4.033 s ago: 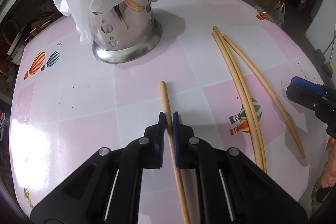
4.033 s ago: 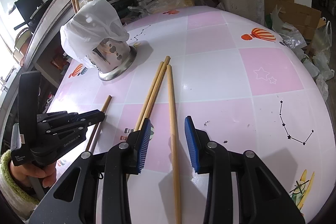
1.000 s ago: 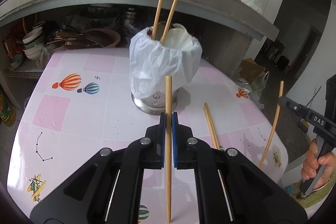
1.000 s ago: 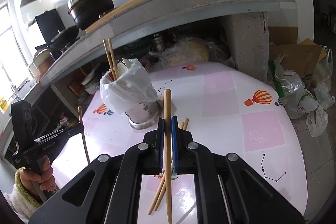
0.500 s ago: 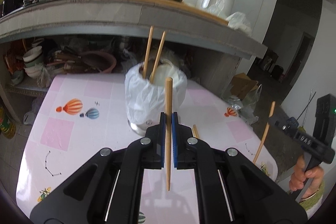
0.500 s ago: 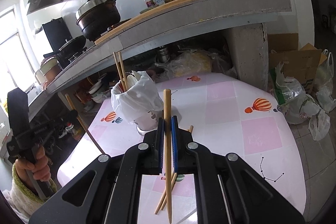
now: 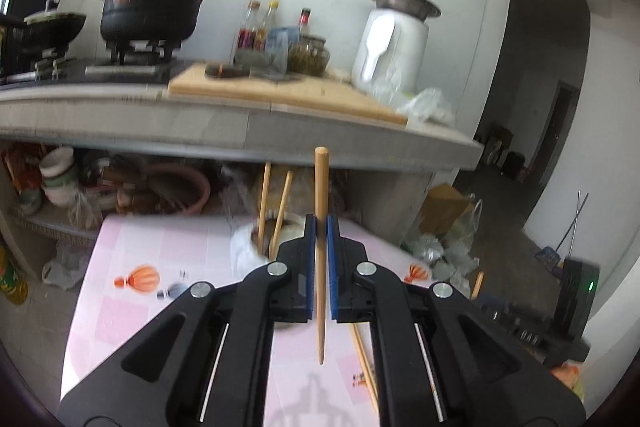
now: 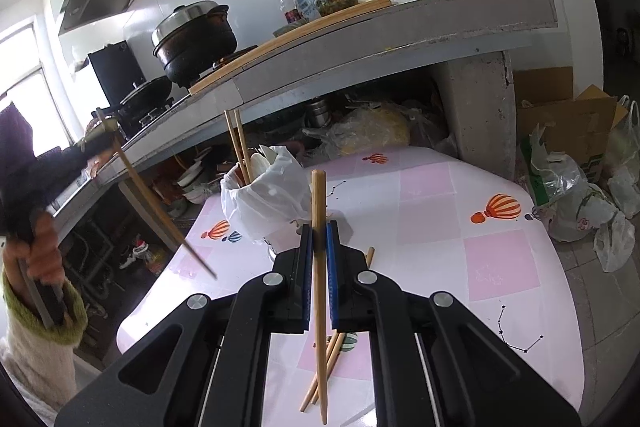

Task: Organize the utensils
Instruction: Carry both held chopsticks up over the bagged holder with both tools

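Left wrist view: the left gripper (image 7: 319, 267) is squeezed tight on a wooden chopstick (image 7: 321, 195). The chopstick stands nearly straight up and down between the two blue pads, with its thick end on top and its thin tip hanging in the air above the pink table (image 7: 132, 307). The holder (image 7: 256, 247), a cup wrapped in a white plastic bag, sits ahead of the gripper, lower down and a little to the left. Two chopsticks (image 7: 264, 203) already poke out of it. This picture is blurry, so the cup's rim is hard to see. More chopsticks (image 7: 366, 363) lie on the table under the gripper.

Right wrist view: the right gripper (image 8: 319, 267) is also clamped on a chopstick (image 8: 318, 215), which stands almost upright too. The bagged holder (image 8: 264, 199) is in front and to the left, close by. Two loose chopsticks (image 8: 334, 359) lie on the table (image 8: 480, 259) just below. Far left, a hand (image 8: 40, 251) in a green-cuffed sleeve holds the other gripper up high, and its chopstick (image 8: 160, 211) slants down toward the table.

The thin tips point down, so I think each stick needs to go over the cup's mouth and then drop in. The right gripper looks nearer to the cup.
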The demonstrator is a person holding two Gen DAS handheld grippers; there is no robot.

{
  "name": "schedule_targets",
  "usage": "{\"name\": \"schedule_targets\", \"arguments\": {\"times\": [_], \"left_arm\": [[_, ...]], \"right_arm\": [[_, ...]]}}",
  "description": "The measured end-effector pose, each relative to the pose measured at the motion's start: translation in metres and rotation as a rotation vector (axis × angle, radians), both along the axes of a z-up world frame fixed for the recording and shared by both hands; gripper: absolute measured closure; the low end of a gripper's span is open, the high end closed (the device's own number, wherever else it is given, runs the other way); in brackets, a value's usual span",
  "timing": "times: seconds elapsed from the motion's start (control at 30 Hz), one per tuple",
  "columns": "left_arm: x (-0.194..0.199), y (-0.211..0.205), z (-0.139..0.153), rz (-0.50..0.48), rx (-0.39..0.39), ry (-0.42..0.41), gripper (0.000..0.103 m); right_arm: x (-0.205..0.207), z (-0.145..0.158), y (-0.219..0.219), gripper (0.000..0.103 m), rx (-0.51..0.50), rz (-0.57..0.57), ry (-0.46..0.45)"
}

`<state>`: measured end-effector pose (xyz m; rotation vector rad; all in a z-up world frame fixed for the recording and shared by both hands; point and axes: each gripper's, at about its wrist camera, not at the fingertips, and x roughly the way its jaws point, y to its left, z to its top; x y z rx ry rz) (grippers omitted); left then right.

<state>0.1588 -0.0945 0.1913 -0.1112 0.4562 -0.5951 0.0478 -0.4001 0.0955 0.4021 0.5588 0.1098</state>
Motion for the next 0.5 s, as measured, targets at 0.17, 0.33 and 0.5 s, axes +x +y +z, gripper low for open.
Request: {"name": "schedule_targets", "arguments": {"times": [0.17, 0.33, 0.5], "left_arm": [[0.012, -0.008, 0.032, 0.022, -0.009, -0.085, 0.098], [0.046, -0.016, 0.05, 0.064, -0.023, -0.105, 0.098], [0.088, -0.028, 0.043, 0.11, -0.007, -0.087, 0.098]], "right_arm": [[0.002, -0.003, -0.001, 0.096, 0.009, 0.006, 0.001], [0.006, -0.005, -0.002, 0.096, 0.01, 0.007, 0.01], [0.013, -0.009, -0.003, 0.096, 0.013, 0.008, 0.021]]}}
